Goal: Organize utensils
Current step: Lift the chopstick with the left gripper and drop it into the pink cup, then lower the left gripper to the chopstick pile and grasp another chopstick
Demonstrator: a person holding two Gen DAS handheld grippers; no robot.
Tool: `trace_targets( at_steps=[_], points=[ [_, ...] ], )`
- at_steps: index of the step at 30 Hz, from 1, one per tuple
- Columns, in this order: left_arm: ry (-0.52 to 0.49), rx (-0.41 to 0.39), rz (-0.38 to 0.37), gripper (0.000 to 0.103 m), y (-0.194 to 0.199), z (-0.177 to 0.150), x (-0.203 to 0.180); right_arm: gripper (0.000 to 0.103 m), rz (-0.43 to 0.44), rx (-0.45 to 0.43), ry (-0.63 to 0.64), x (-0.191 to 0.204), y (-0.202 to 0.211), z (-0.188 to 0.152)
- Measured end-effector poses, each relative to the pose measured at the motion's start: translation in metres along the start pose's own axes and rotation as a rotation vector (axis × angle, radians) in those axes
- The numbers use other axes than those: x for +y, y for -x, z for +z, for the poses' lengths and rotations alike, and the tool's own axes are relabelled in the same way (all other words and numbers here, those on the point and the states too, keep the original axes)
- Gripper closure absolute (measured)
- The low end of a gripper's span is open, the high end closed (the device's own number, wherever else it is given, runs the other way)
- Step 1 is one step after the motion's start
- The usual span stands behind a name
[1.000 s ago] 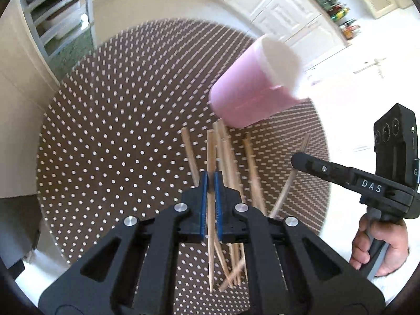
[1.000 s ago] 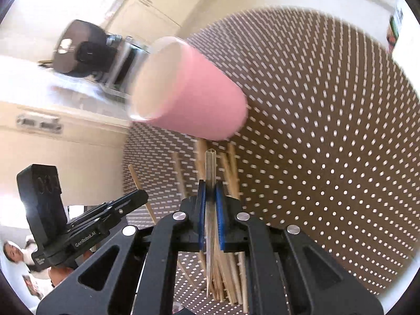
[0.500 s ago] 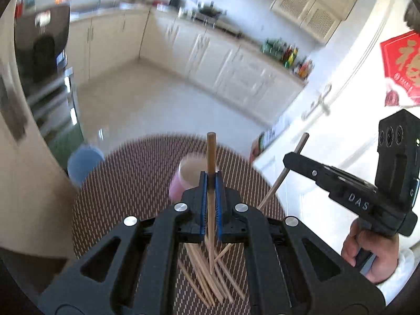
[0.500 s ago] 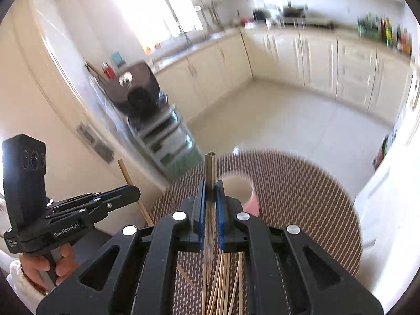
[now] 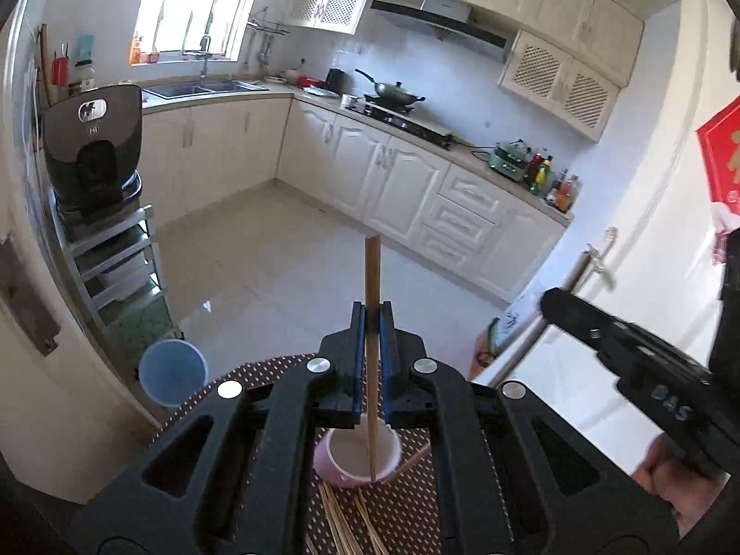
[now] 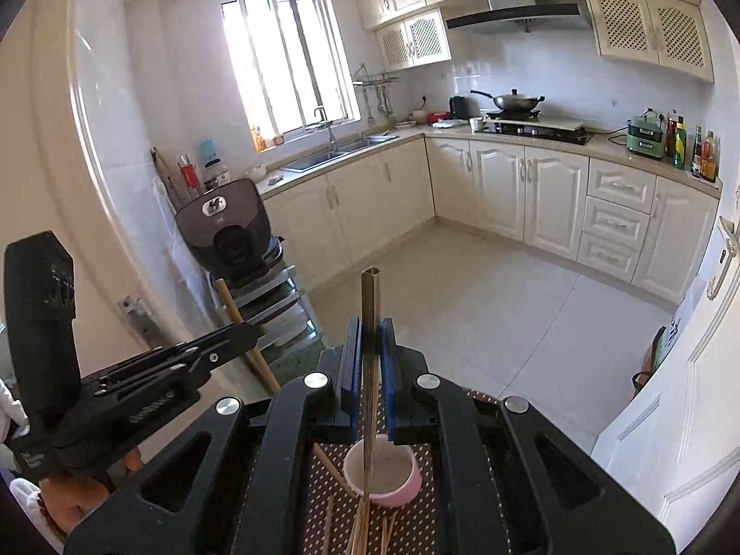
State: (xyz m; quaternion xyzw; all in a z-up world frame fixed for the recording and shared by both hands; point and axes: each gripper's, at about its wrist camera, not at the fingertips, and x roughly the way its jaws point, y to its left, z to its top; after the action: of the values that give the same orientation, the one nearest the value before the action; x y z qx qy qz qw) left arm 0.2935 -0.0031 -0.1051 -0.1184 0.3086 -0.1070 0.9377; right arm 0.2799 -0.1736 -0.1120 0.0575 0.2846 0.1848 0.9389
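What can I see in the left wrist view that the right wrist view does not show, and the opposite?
Left wrist only: a blue bucket on the floor, a red wall hanging, and the wooden chopstick close up in the left gripper. Right wrist only: the right gripper clamping a metal chopstick. Both: the pink cup, loose chopsticks.

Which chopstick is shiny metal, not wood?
The one pinched upright in the right gripper: the metal chopstick is grey with a hollow square tip. The left gripper's chopstick is wood.
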Motion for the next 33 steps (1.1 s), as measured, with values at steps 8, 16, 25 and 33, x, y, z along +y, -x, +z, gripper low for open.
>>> trace_targets(
  at_steps=[8, 16, 25, 33],
  points=[
    [-0.045, 0.029, 0.066, 0.097, -0.045, -0.018, -0.006, 0.097, -0.006, 0.038, -0.019, -0.012, -0.019, -0.009],
    [-0.051, 0.158, 0.078, 0.097, -0.066, -0.054, 0.004, 0.097, 0.007, 0.145, -0.063, -0.018, -0.036, -0.037],
    [-0.062, 0.216, 0.07, 0.096, -0.057, -0.073, 0.012, 0.096, 0.012, 0.232, -0.085, -0.006, -0.042, -0.061],
    [-0.064, 0.274, 0.054, 0.094, -0.045, -0.083, 0.016, 0.093, 0.0, 0.252, -0.134, 0.0, -0.032, -0.069]
  ],
)
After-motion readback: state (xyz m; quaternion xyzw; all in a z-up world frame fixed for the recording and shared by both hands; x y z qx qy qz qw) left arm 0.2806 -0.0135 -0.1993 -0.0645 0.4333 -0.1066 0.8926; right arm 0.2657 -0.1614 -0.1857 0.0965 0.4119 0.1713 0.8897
